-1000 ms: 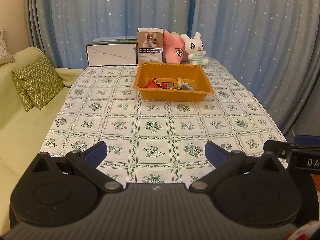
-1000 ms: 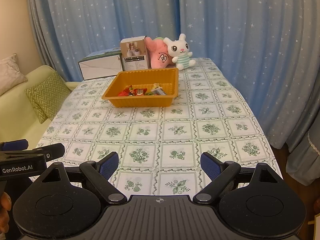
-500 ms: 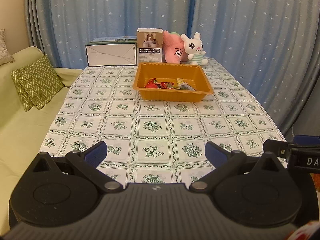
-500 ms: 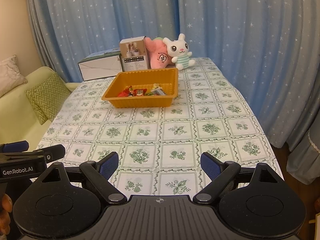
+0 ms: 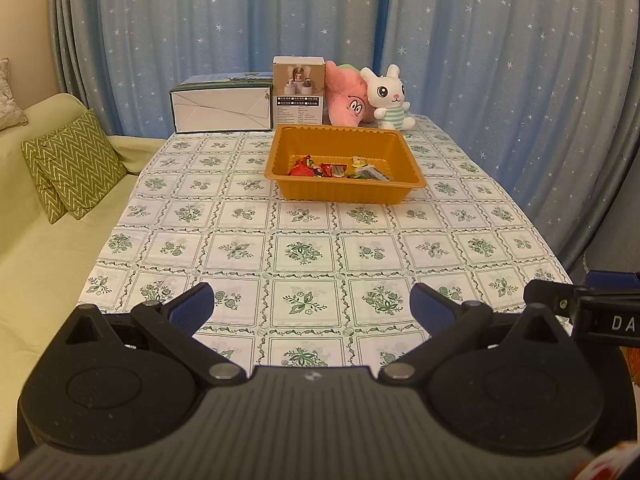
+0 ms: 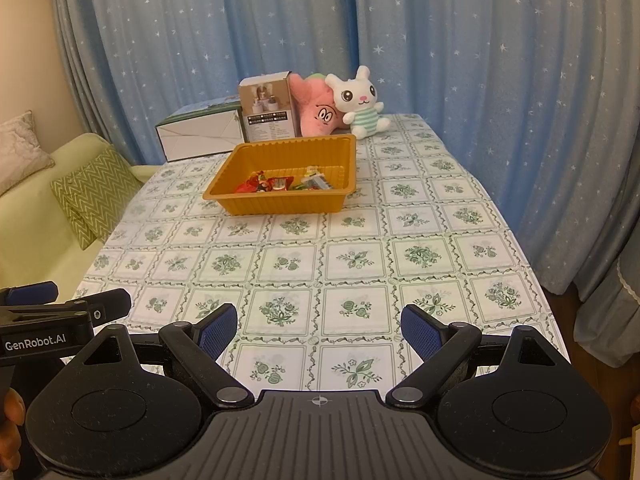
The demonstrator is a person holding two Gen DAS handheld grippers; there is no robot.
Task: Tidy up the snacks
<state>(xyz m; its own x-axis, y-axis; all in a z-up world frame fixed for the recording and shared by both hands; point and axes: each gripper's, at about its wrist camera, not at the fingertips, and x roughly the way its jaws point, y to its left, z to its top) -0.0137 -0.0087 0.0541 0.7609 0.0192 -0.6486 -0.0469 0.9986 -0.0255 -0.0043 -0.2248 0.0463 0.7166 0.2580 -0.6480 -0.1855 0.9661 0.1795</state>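
An orange tray (image 5: 344, 196) stands toward the far end of the table and holds several wrapped snacks (image 5: 336, 169); it also shows in the right wrist view (image 6: 280, 204) with the snacks (image 6: 282, 183). My left gripper (image 5: 311, 306) is open and empty above the table's near edge, far from the tray. My right gripper (image 6: 319, 326) is open and empty, also at the near edge. Each gripper sees the other at its side: the right one (image 5: 592, 308) and the left one (image 6: 52, 312).
A white box (image 5: 221, 107), a small carton (image 5: 298, 90), a pink plush (image 5: 346, 98) and a white bunny plush (image 5: 390, 98) line the table's far edge. A green sofa with a zigzag cushion (image 5: 72, 164) is at the left. Blue curtains hang behind and right.
None of the objects moved. Both grippers stay open, with only a slight shift of view.
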